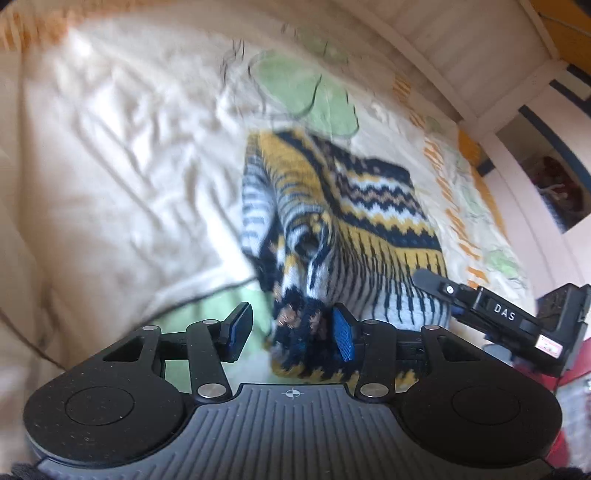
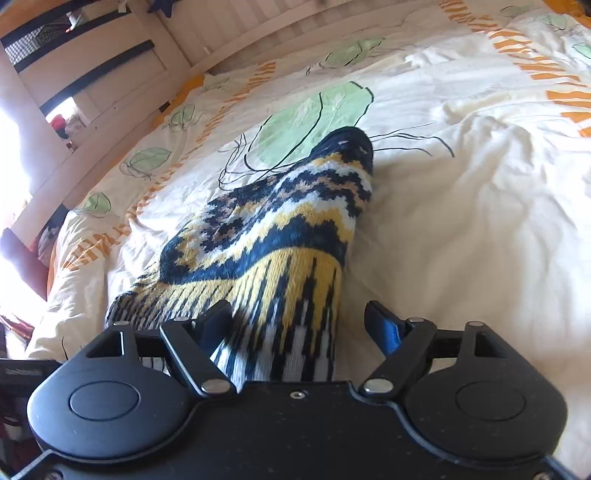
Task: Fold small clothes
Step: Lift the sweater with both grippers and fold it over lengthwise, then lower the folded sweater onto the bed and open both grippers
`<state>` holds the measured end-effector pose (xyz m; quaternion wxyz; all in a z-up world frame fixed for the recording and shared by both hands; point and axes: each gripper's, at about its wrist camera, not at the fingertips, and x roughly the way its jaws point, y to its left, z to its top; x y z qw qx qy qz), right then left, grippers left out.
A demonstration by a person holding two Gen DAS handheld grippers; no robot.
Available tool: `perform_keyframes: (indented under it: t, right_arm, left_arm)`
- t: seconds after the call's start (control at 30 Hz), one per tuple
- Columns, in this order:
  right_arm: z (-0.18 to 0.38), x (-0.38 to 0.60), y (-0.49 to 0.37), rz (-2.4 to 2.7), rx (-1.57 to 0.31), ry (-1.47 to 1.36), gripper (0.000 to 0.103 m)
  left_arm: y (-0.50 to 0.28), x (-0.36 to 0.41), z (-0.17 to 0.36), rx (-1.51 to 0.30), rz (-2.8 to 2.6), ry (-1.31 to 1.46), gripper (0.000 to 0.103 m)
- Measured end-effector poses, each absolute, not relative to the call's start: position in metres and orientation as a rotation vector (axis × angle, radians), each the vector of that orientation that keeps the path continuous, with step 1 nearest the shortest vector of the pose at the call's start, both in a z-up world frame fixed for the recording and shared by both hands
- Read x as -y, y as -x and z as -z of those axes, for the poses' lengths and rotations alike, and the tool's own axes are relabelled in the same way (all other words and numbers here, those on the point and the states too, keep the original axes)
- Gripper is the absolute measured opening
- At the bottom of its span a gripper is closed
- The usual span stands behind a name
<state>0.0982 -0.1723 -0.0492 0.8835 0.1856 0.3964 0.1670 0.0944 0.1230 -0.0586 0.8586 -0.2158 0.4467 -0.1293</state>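
**A:** What lies on the bed?

**B:** A small knitted sweater point(image 1: 343, 221) in navy, yellow and white zigzag bands rests on a cream duvet point(image 1: 110, 147) printed with green leaves and orange stripes. In the left wrist view it sits centre frame, stretching from 12 o'clock down to 6 o'clock.

**A:** And the left gripper point(image 1: 291, 332)?

**B:** Its jaws are spread apart. A bunched dark end of the knit lies between them, against the blue pad at 3 o'clock; the other pad stands clear.

**A:** The right gripper point(image 2: 303, 328)?

**B:** Its jaws are also released and wide. The sweater's striped part runs between them toward 12 o'clock, touching the finger at 9 o'clock, apart from the one at 3 o'clock. A white slatted bed frame point(image 2: 229, 33) borders the duvet at 11 o'clock
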Motion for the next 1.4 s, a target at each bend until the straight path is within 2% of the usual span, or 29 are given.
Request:
perform_keyframes:
  t: [0.1, 0.23, 0.5, 0.8, 1.03, 1.23, 1.4]
  right_arm:
    - [0.044, 0.178, -0.089, -0.323, -0.784, -0.371, 0.086]
    - [0.038, 0.186, -0.078, -0.287, -0.721, -0.371, 0.087]
    - [0.028, 0.188, -0.074, -0.282, -0.642, -0.298, 0.092]
    - [0.021, 0.177, -0.088, -0.364, -0.591, -0.27, 0.092]
    - [0.014, 0.143, -0.109, -0.529, -0.525, -0.221, 0.092]
    - [0.058, 0.138, -0.128, -0.56, -0.703, -0.261, 0.092]
    - [0.053, 0.14, -0.119, -0.568, -0.667, -0.22, 0.091]
  left_arm:
    - [-0.085, -0.11, 0.026, -0.834, 0.242, 0.298, 0.045]
    - [-0.081, -0.085, 0.003, -0.71, 0.285, 0.17, 0.052]
    - [-0.121, -0.049, 0.018, -0.625, 0.364, 0.21, 0.054]
    - [-0.14, -0.077, 0.08, -0.724, 0.228, 0.236, 0.053]
    - [-0.133, -0.08, 0.077, -0.714, 0.224, 0.247, 0.053]
    - [-0.134, -0.084, 0.079, -0.716, 0.234, 0.282, 0.053]
    - [-0.135, -0.082, 0.08, -0.714, 0.235, 0.268, 0.053]
